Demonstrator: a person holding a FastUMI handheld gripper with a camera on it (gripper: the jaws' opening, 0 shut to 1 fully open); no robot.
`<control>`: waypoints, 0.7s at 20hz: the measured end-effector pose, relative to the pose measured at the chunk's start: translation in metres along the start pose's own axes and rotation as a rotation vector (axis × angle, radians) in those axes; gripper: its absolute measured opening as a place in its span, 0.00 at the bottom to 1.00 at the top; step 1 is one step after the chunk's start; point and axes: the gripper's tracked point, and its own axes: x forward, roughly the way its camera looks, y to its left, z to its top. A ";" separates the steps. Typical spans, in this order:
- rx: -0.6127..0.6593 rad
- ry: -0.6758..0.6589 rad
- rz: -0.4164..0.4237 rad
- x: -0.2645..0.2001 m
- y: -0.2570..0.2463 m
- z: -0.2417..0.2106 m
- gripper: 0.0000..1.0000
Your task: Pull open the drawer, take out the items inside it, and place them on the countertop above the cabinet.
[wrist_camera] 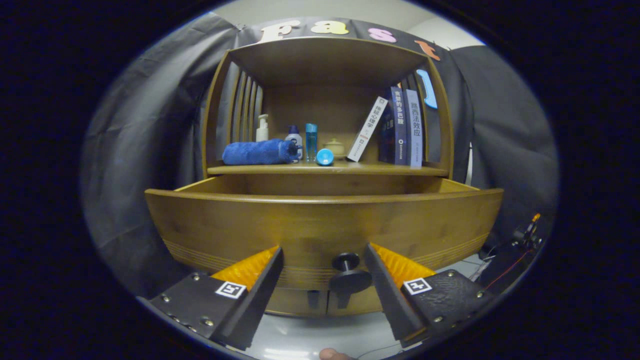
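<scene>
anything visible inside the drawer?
No. The drawer is pulled open, but its front panel hides the inside. The open gripper has its fingers either side of the knob, not touching.

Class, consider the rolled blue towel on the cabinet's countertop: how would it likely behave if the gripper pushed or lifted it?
The blue towel looks plush, so probably soft and floppy. Rolled on its side, it may roll or unroll. The bottles beside it could tip. The gripper is open at the drawer knob.
</scene>
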 end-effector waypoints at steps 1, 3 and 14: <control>0.002 -0.005 0.000 0.009 0.001 0.003 0.99; -0.033 -0.023 -0.003 0.032 0.000 0.007 0.99; 0.003 -0.097 -0.023 0.095 0.009 0.014 0.99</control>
